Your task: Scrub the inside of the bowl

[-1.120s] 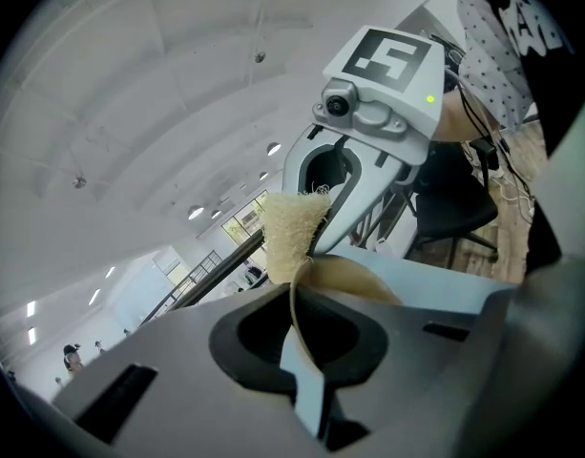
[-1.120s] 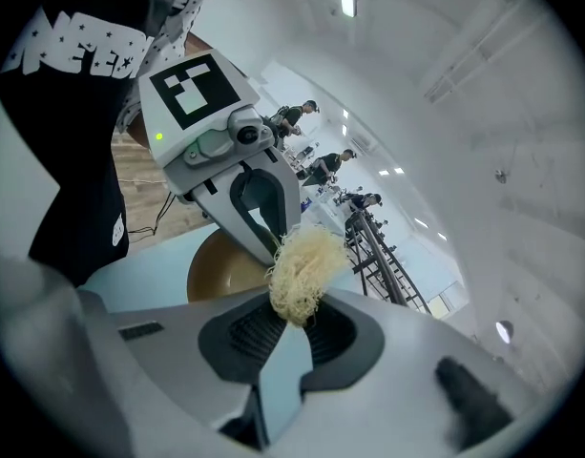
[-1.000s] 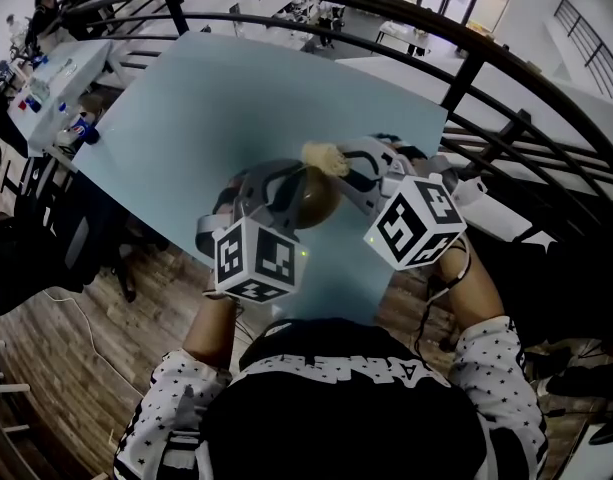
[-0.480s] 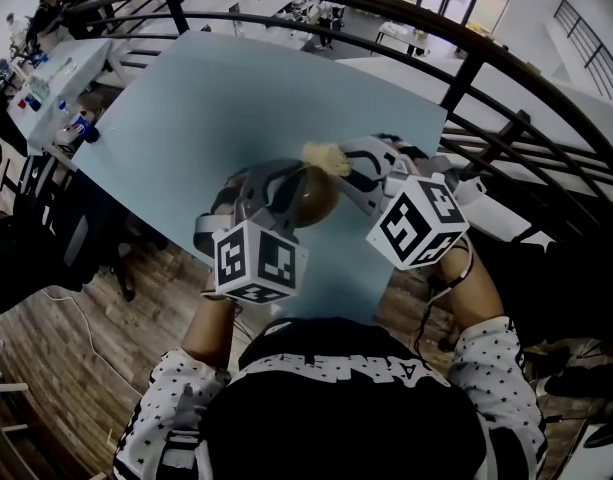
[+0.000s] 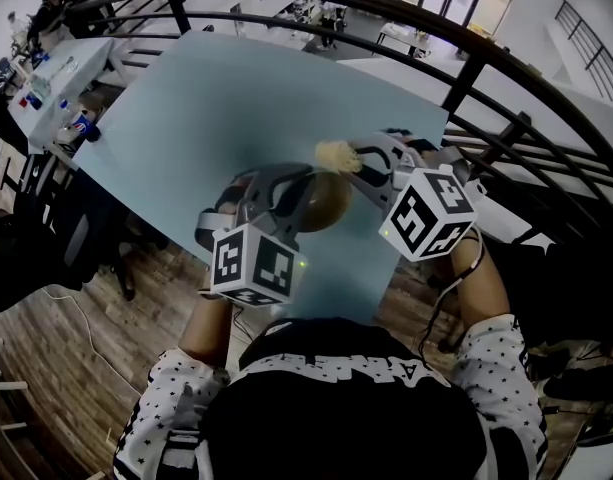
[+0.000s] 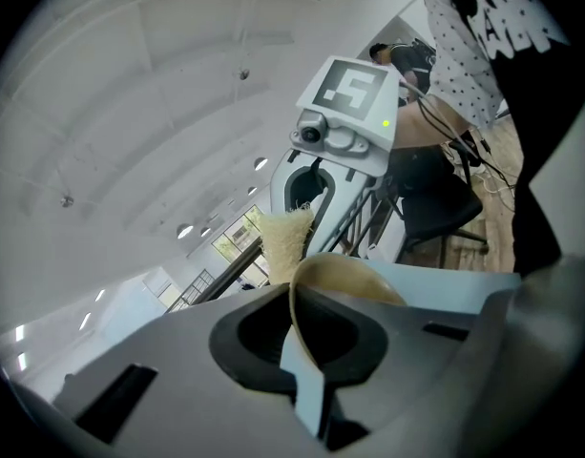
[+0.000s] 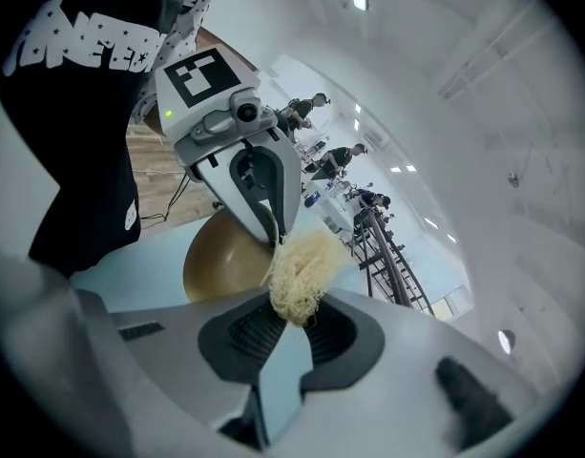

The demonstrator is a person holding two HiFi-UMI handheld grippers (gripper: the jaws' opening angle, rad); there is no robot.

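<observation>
A brown bowl point(image 5: 321, 203) is held tilted above the near part of the light blue table point(image 5: 206, 98). My left gripper point(image 5: 291, 186) is shut on the bowl's rim; in the left gripper view the rim point(image 6: 316, 289) sits pinched between the jaws. My right gripper point(image 5: 361, 158) is shut on a pale yellow fibrous scrubber point(image 5: 336, 155), which hangs at the bowl's far rim. In the right gripper view the scrubber point(image 7: 300, 270) pokes out of the jaws just beside the bowl point(image 7: 220, 260) and the left gripper's fingers point(image 7: 263, 194). The bowl's inside is partly hidden by the left gripper.
A dark metal railing point(image 5: 466, 78) curves past the table's far and right sides. A second table with bottles point(image 5: 56, 98) stands at the far left. Wooden floor point(image 5: 76, 348) and a dark chair point(image 5: 36, 238) lie to the left below.
The right gripper and the scrubber have shifted slightly to the right along the bowl's far rim. The left gripper keeps its hold on the bowl, almost still.
</observation>
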